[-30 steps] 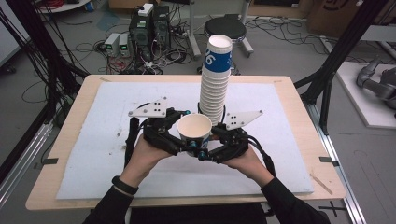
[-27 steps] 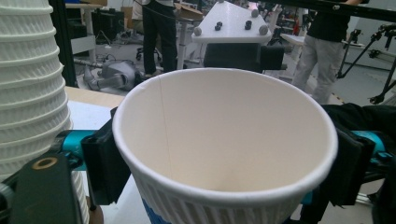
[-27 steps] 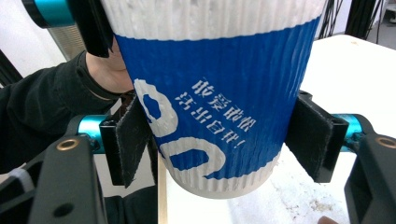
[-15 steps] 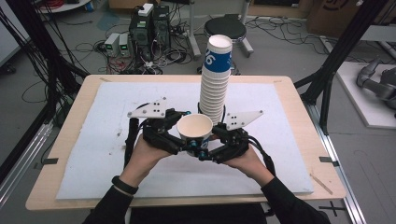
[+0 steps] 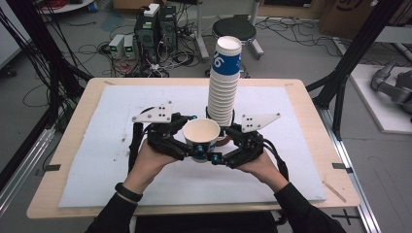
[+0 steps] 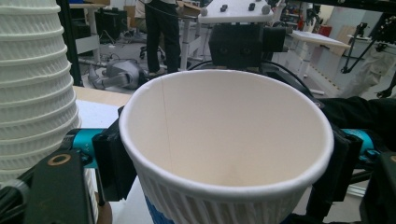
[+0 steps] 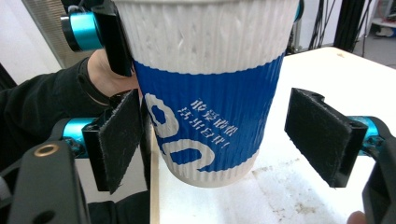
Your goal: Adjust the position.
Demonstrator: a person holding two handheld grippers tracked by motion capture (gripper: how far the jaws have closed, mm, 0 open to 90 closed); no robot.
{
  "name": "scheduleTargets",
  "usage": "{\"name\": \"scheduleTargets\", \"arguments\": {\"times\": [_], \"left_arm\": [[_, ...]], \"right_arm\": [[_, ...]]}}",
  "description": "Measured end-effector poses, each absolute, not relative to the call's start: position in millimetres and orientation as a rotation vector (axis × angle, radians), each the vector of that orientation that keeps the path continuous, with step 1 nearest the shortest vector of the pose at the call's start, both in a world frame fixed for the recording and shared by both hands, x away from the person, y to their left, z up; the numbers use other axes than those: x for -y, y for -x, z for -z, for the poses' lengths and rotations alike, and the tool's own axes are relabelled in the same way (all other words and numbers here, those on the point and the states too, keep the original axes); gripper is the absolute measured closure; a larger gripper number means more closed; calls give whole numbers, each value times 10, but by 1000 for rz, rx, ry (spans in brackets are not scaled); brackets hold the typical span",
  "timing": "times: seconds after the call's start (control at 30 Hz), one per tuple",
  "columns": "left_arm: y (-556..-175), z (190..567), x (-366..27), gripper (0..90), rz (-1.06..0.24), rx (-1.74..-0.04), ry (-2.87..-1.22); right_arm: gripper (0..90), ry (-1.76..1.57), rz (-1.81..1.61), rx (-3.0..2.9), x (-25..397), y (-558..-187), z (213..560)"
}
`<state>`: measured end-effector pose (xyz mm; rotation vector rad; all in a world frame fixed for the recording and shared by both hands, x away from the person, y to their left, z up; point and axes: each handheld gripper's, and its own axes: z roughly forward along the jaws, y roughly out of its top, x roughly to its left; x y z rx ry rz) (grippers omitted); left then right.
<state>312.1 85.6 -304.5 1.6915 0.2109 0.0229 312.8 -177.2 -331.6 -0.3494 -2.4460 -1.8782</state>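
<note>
One single white ribbed paper cup with a blue band point(image 5: 201, 138) is seen apart from the rest. One tall stack of the same ribbed paper cups point(image 5: 223, 82) is counted on the bench; its exact number cannot be told. Two black hand-held tools are counted, left point(image 5: 167, 138) and right point(image 5: 235, 145).

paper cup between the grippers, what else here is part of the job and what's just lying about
Part of the job:
- paper cup, held up off the table
- left gripper, shut on the cup near its rim
- right gripper, fingers open beside the cup
- stack of cups

Just lying about:
- computer boxes on the floor
- black stool
</note>
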Motion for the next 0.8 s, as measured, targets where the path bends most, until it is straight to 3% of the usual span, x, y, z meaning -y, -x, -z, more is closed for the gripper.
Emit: {"name": "scheduleTargets", "arguments": {"times": [0.8], "left_arm": [[-3137, 3045, -944, 234, -47, -217, -1708]], "right_arm": [[195, 390, 1951, 2462, 2157, -3223, 3195]]}}
